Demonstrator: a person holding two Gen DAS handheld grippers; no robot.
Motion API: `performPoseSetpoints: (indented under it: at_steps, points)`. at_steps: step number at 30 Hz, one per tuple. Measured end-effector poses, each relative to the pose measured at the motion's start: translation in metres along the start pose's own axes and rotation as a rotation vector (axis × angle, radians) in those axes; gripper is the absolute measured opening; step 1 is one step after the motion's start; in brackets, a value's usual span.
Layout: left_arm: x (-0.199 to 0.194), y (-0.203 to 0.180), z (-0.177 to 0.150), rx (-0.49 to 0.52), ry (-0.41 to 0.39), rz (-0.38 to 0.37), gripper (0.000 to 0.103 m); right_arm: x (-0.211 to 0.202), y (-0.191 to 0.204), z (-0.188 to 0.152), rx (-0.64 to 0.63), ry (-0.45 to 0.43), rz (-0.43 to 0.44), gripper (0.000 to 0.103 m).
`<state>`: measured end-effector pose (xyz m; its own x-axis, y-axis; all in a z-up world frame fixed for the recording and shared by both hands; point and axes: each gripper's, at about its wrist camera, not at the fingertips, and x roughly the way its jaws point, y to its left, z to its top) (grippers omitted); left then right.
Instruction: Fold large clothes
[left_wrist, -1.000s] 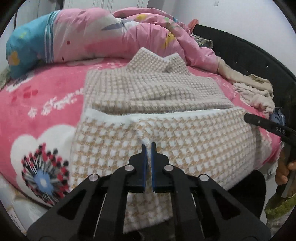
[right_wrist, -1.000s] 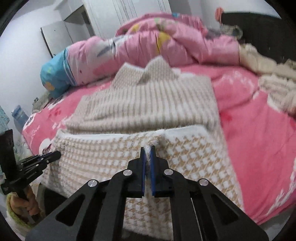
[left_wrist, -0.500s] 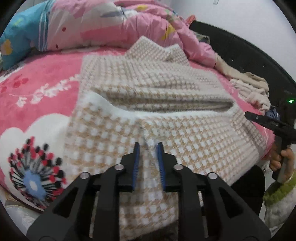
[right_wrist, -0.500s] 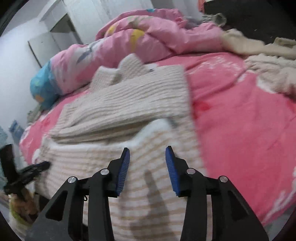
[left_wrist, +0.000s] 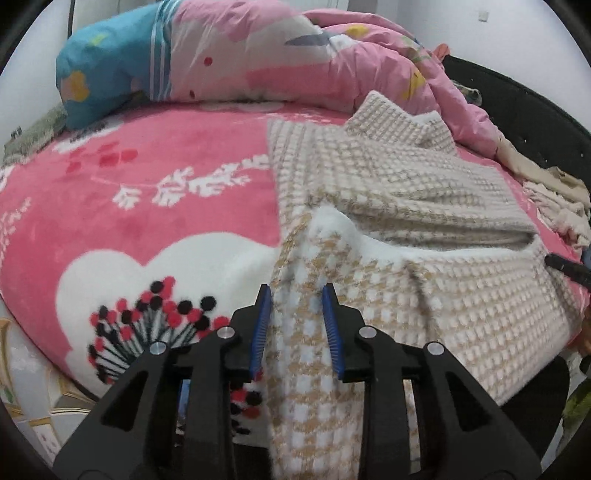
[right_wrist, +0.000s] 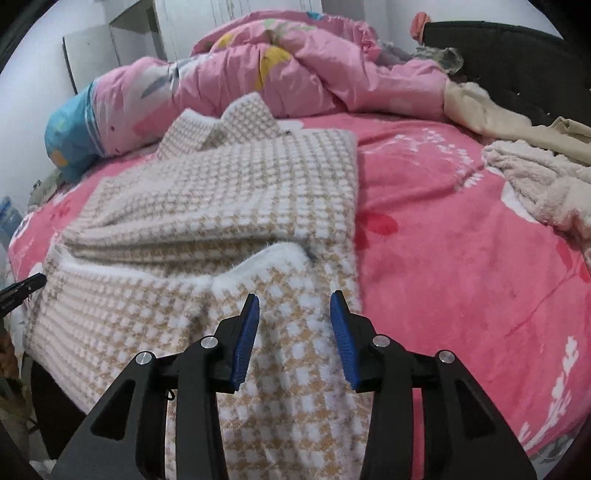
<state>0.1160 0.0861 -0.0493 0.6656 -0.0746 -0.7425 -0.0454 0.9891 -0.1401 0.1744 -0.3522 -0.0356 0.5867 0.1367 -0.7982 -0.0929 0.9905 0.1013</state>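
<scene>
A fuzzy beige-and-white houndstooth garment (left_wrist: 406, 192) lies on the pink bed, its collar at the far end. Its lower part is folded up, and the white hem edge (left_wrist: 369, 240) rests across the middle. My left gripper (left_wrist: 296, 295) hovers over the garment's near left edge. Its jaws are opening, with loose fabric under the gap and neither pad pressing on it. The right wrist view shows the same garment (right_wrist: 240, 192) and hem (right_wrist: 266, 258). My right gripper (right_wrist: 295, 299) stands open above the near right corner, holding nothing.
A pink flowered blanket (left_wrist: 166, 221) covers the bed. A bunched pink duvet (right_wrist: 314, 70) and a blue pillow (left_wrist: 107, 81) lie at the far end. Cream clothes (right_wrist: 535, 177) are heaped at the right by a black headboard (right_wrist: 517, 55). The bed's edge is close below me.
Both grippers were shut on the garment's hem a second ago and have since opened and let it go. The left one slid toward the garment's left edge, the right one toward its right edge.
</scene>
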Motion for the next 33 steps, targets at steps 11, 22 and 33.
performPoseSetpoints:
  at_steps: [11, 22, 33]
  points:
    - [-0.03, -0.007, 0.012, -0.017, -0.097, -0.12, 0.007, -0.07, 0.018, 0.007, -0.011, -0.224, -0.117, 0.007]
    - [0.031, -0.006, 0.013, 0.02, 0.002, -0.018, 0.01, 0.022, -0.005, 0.006, 0.031, -0.06, -0.09, 0.011]
    - [-0.046, -0.027, 0.015, 0.023, -0.147, -0.199, 0.024, -0.093, 0.009, -0.01, 0.049, -0.212, 0.074, 0.047]
